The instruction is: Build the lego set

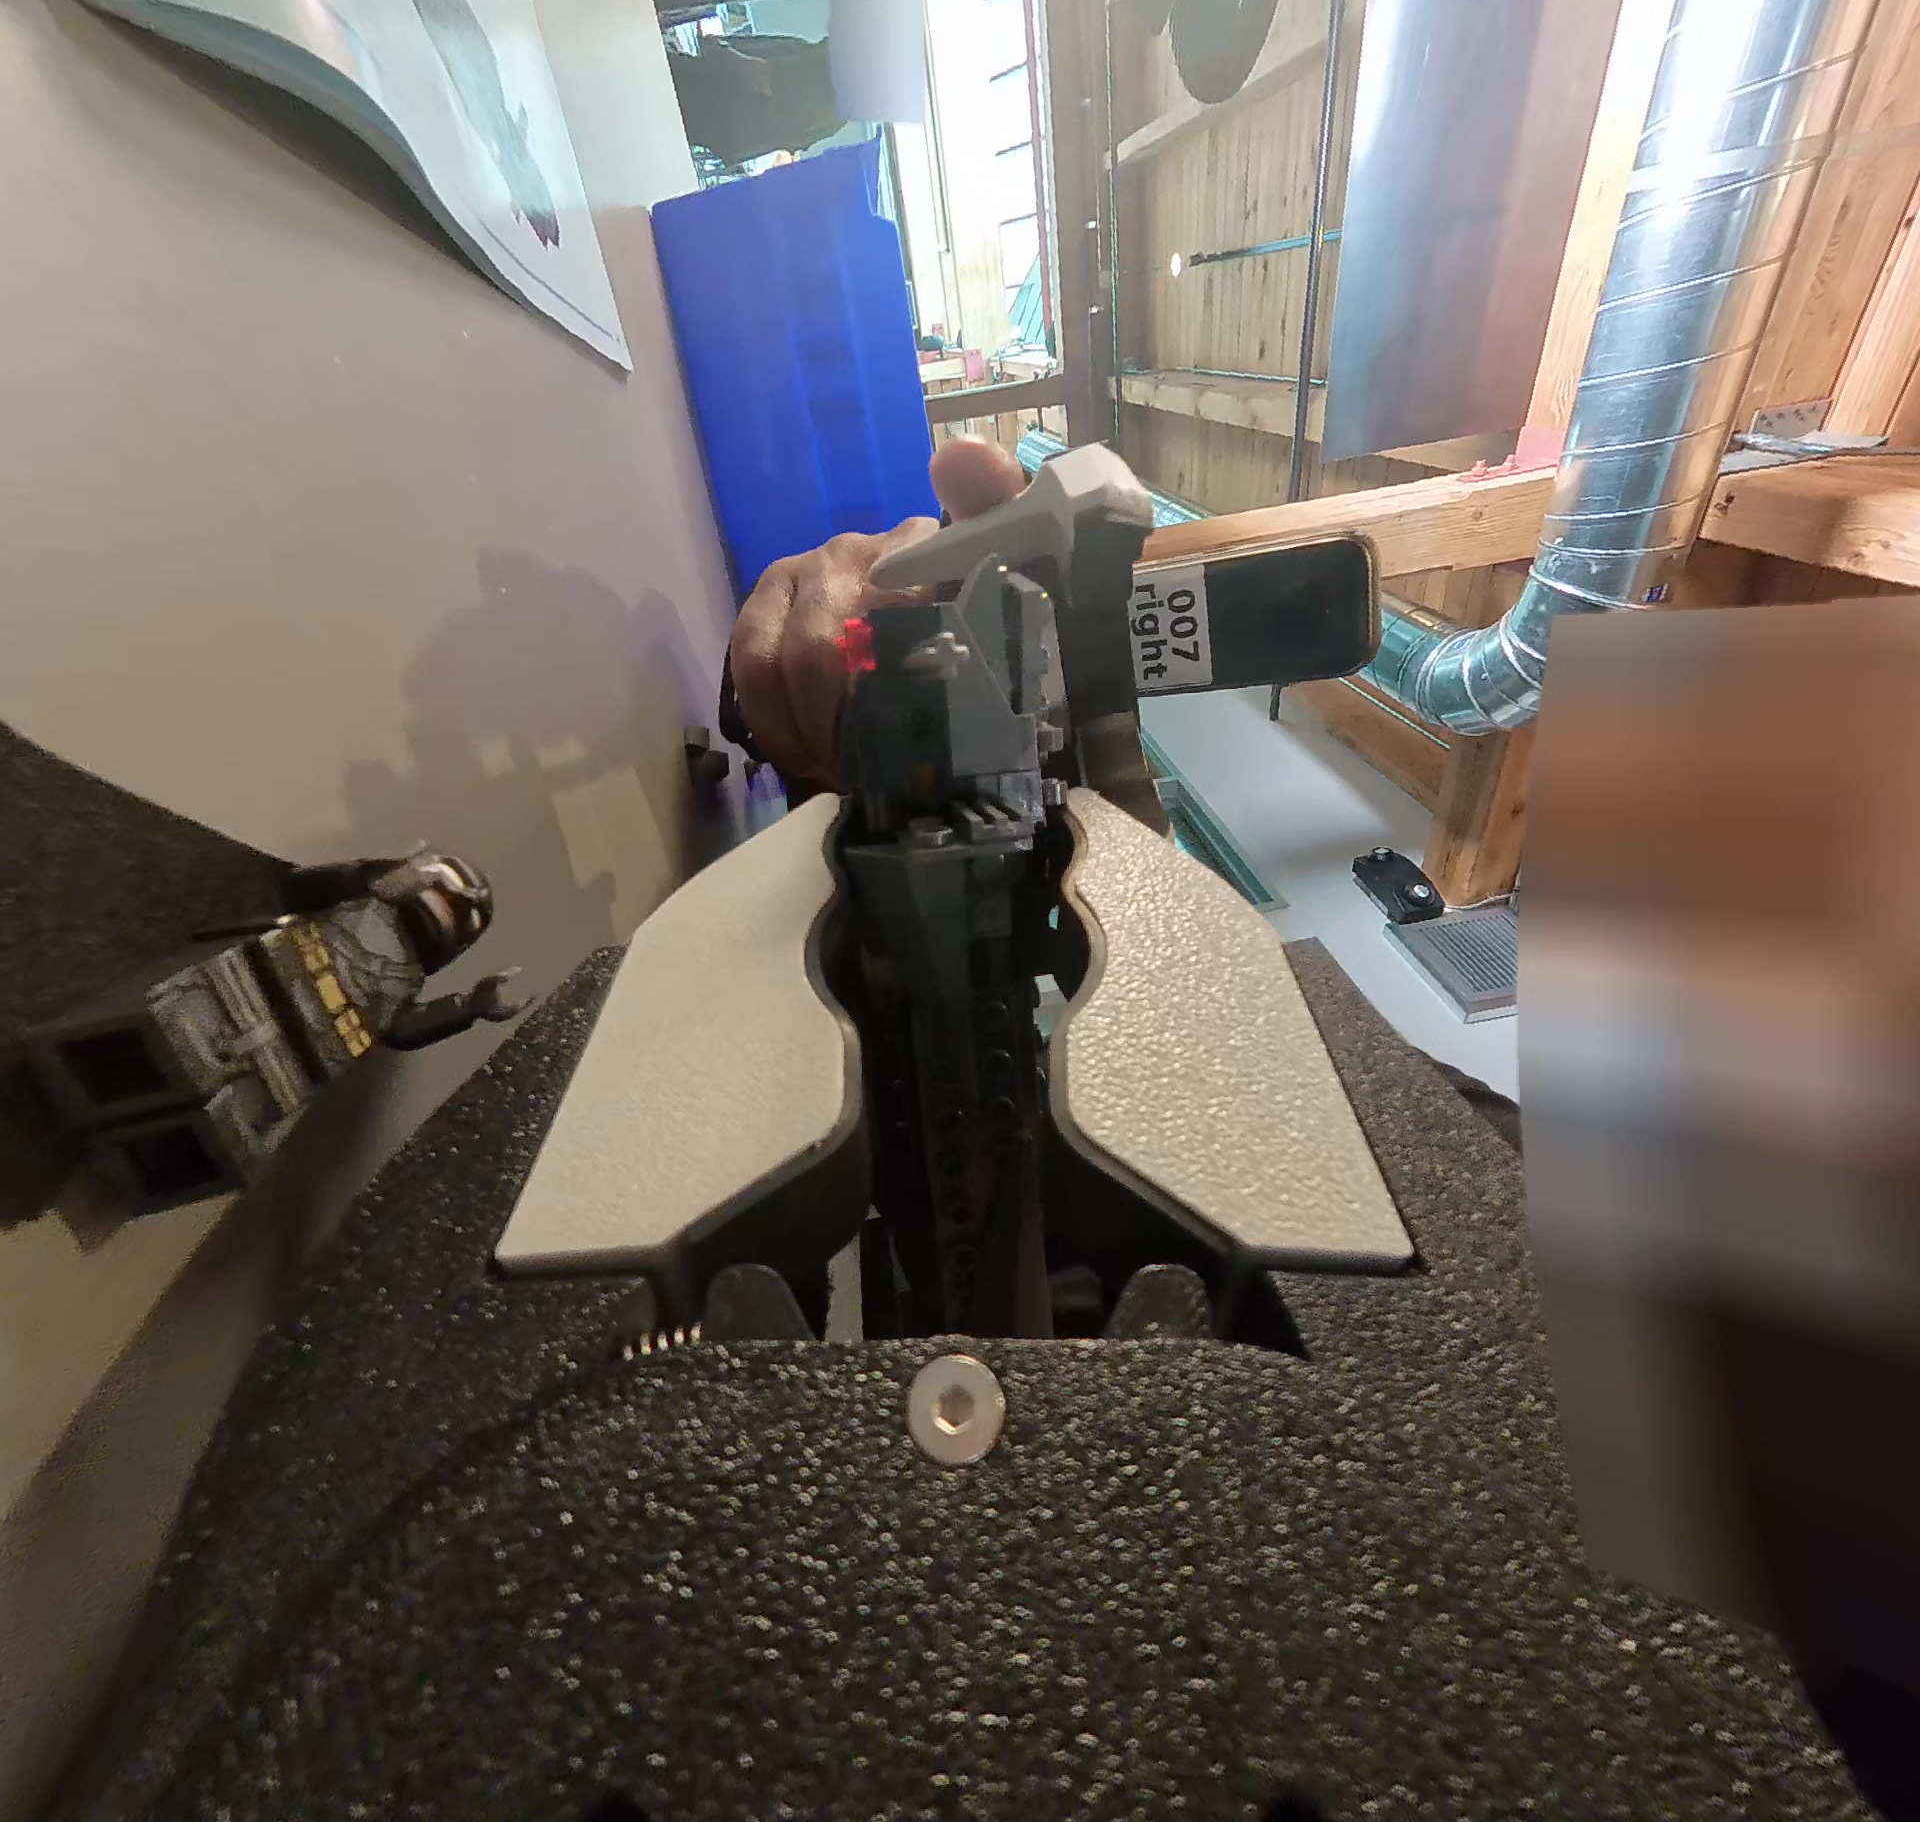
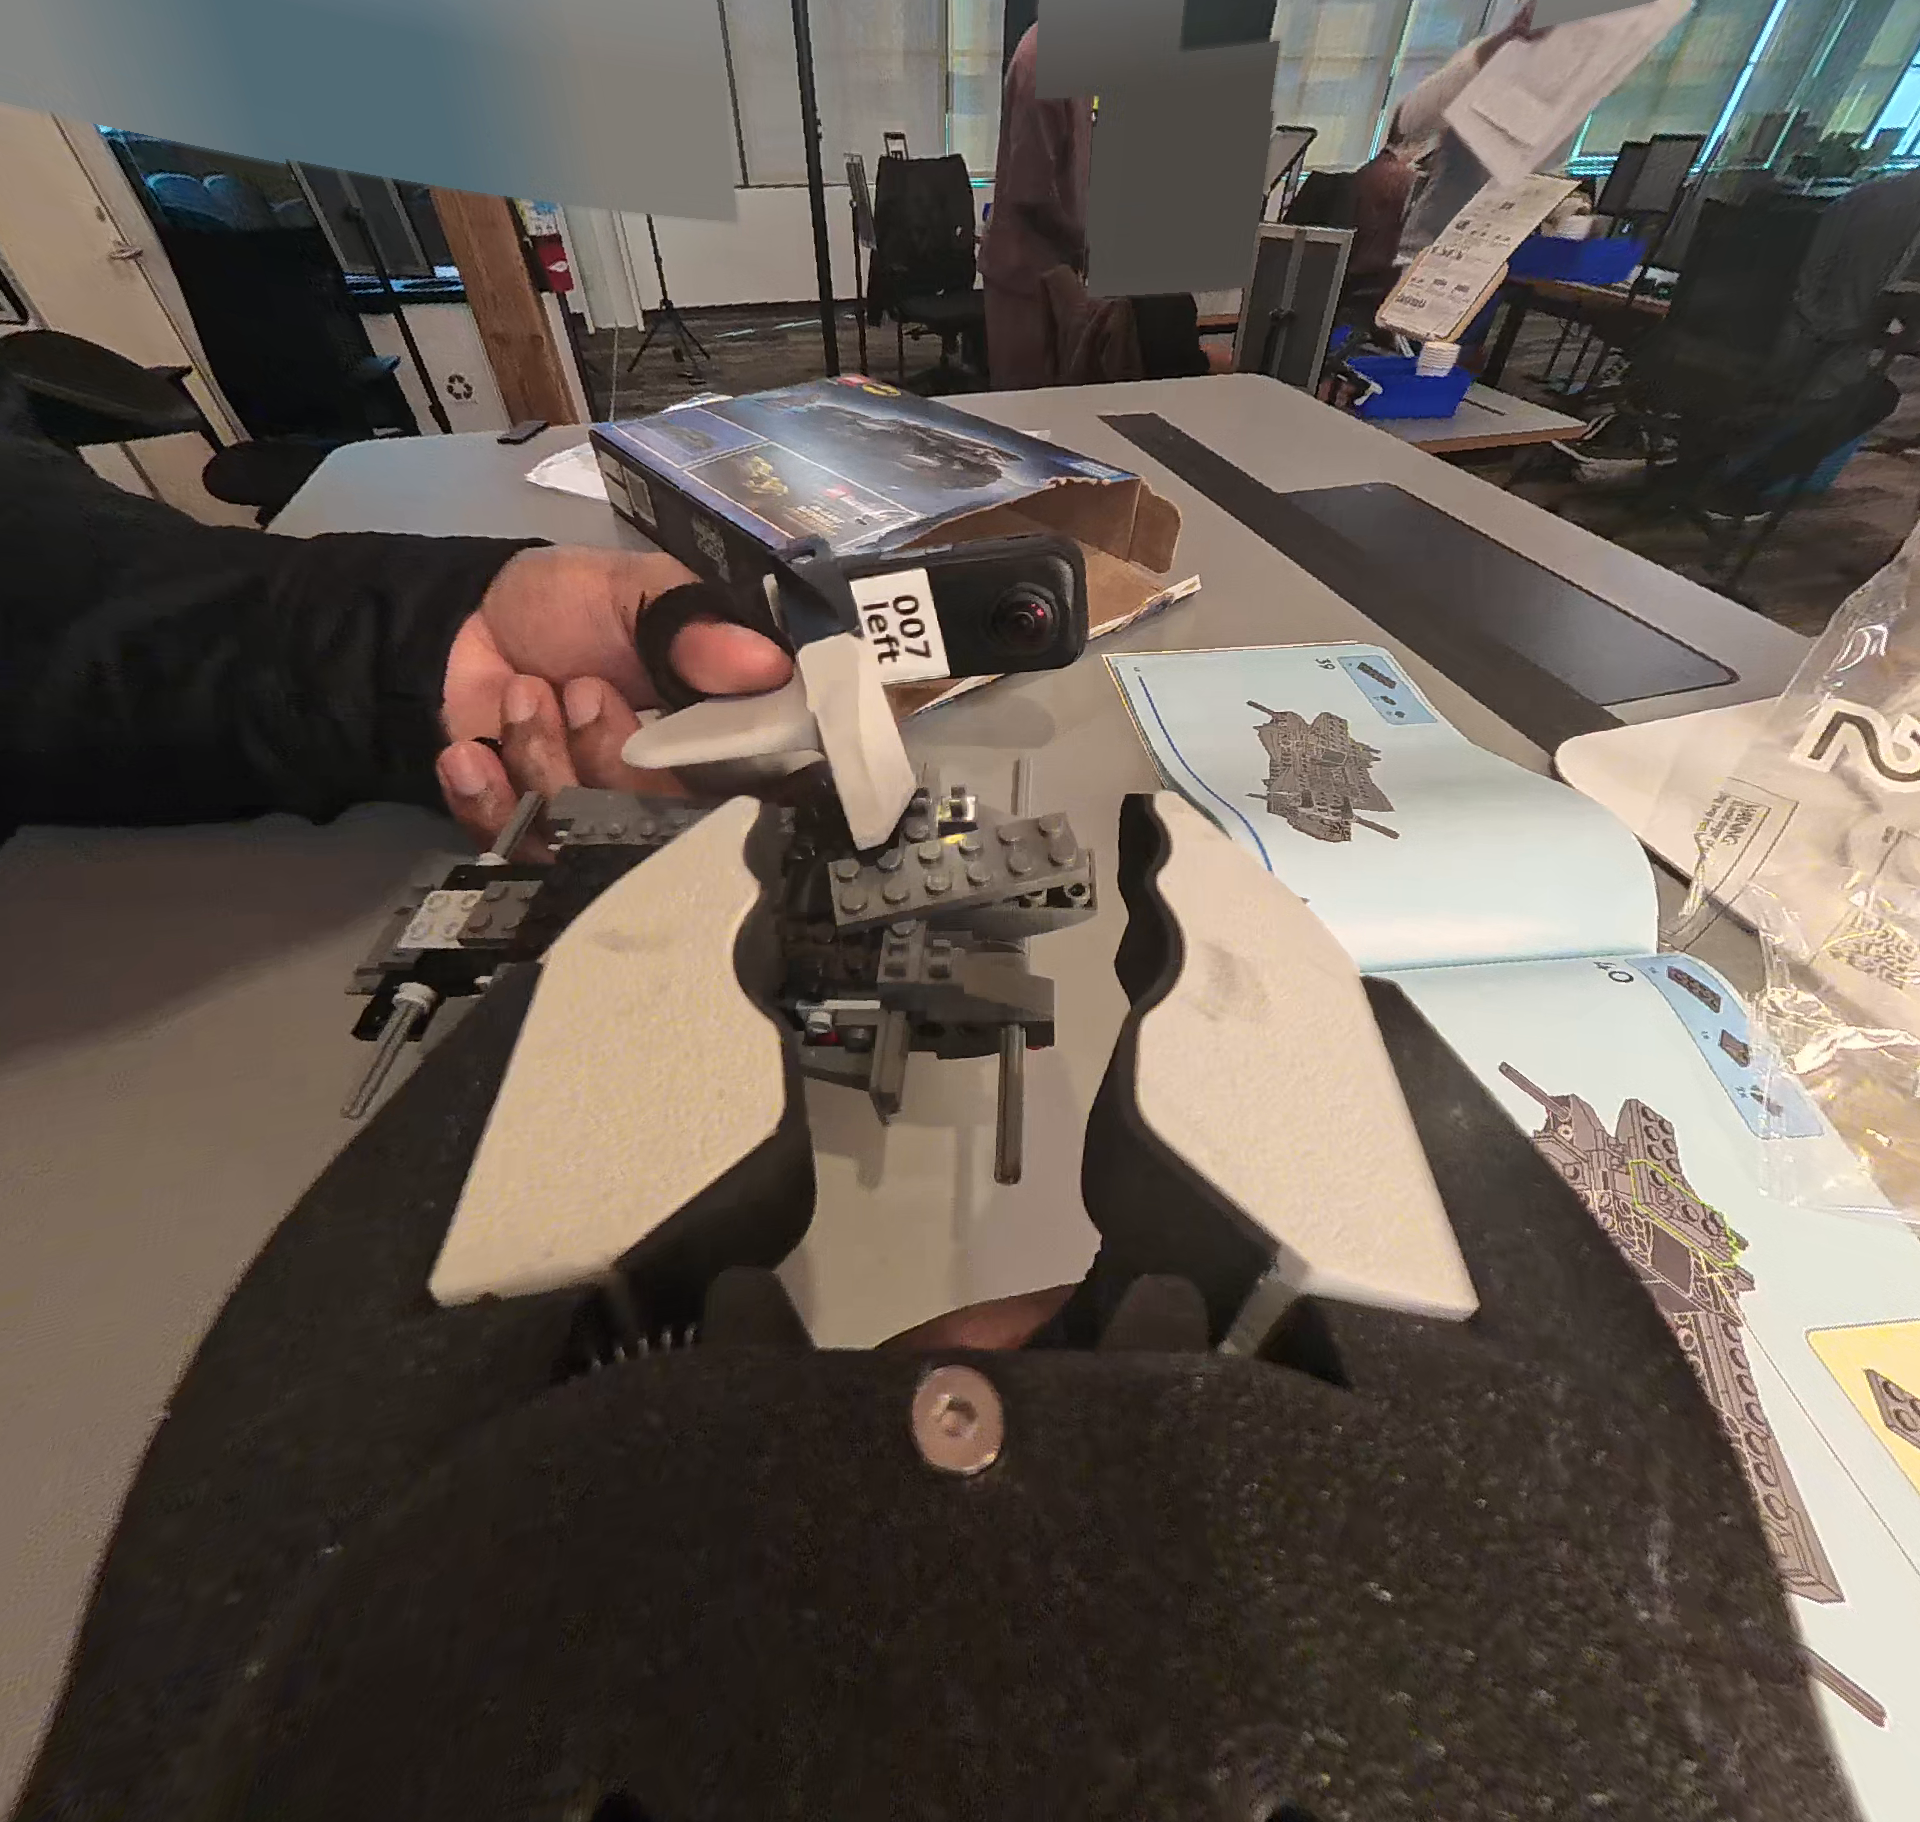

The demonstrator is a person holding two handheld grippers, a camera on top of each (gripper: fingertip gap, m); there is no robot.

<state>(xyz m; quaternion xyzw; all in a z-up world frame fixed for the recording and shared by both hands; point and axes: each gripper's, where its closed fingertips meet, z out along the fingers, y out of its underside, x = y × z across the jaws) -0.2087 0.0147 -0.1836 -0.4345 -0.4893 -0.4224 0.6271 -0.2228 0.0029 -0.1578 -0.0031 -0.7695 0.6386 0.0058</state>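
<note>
Brick model – dark grey – we see pinched in the left claw; our right claw stands spread around it, above the tabletop.

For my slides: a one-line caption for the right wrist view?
Open right gripper straddles the grey brick model that the left gripper clamps above the table.
</note>
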